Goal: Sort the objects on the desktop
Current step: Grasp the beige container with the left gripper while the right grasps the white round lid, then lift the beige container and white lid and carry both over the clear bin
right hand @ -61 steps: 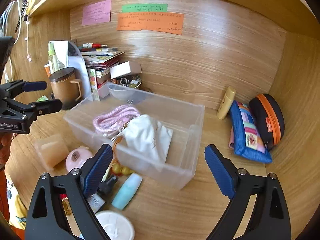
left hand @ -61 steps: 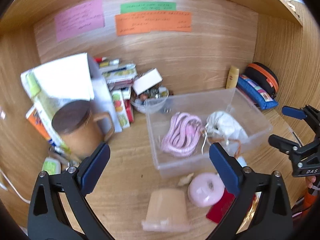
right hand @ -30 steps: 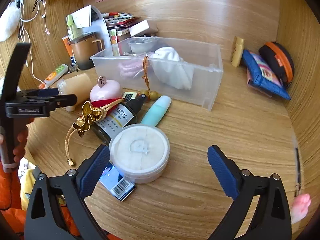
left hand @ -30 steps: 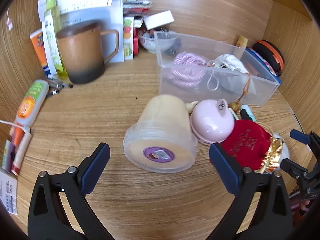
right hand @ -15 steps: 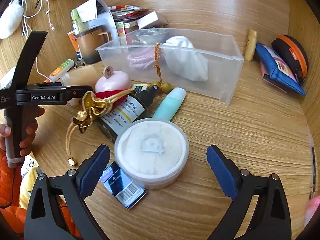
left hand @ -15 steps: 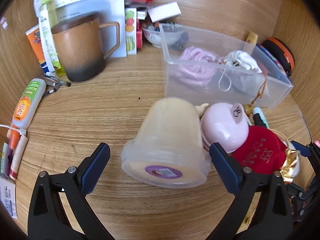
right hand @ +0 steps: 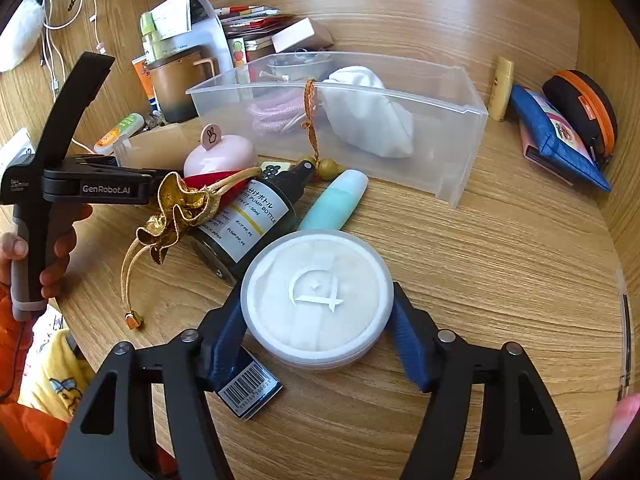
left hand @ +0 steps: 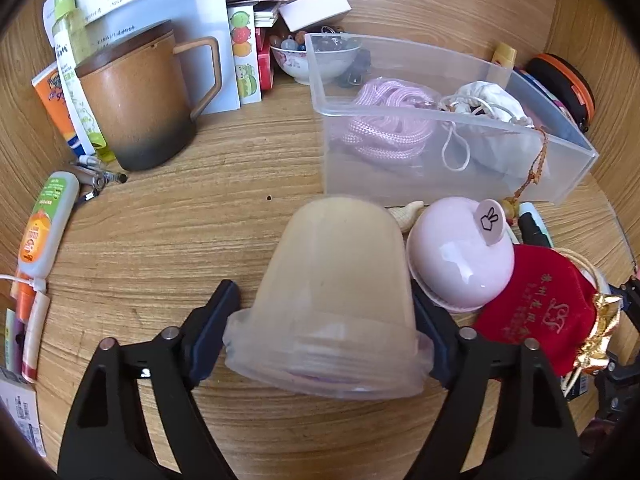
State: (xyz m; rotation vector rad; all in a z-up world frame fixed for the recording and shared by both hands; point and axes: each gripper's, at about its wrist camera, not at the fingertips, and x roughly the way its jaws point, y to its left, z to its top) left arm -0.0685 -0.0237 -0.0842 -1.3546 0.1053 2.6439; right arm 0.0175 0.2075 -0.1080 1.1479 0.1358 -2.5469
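Observation:
A translucent tan tub (left hand: 336, 280) lies on its side on the wooden desk, lid end toward the camera. My left gripper (left hand: 324, 300) is closing, and both pads touch the tub's lid rim. A round white jar (right hand: 316, 292) stands upright between the blue pads of my right gripper (right hand: 316, 304), whose jaws are closing too and touch its sides. Behind them stands a clear plastic bin (left hand: 400, 172) holding a pink cord (left hand: 384, 120) and a white pouch (left hand: 492, 108). A pink round case (left hand: 456, 256) and a red pouch (left hand: 536, 308) lie beside the tub.
A dark pump bottle (right hand: 244, 220), a teal tube (right hand: 336, 204) and a barcoded packet (right hand: 248, 392) crowd the jar. A brown mug (left hand: 140, 108), papers and a bead bowl (left hand: 316, 60) stand at the back left. A blue pouch (right hand: 560, 140) and orange-trimmed case (right hand: 580, 108) lie right.
Both grippers came down from over the bin to the desk front. Their jaws have narrowed: the left around the tan tub, the right around the white jar.

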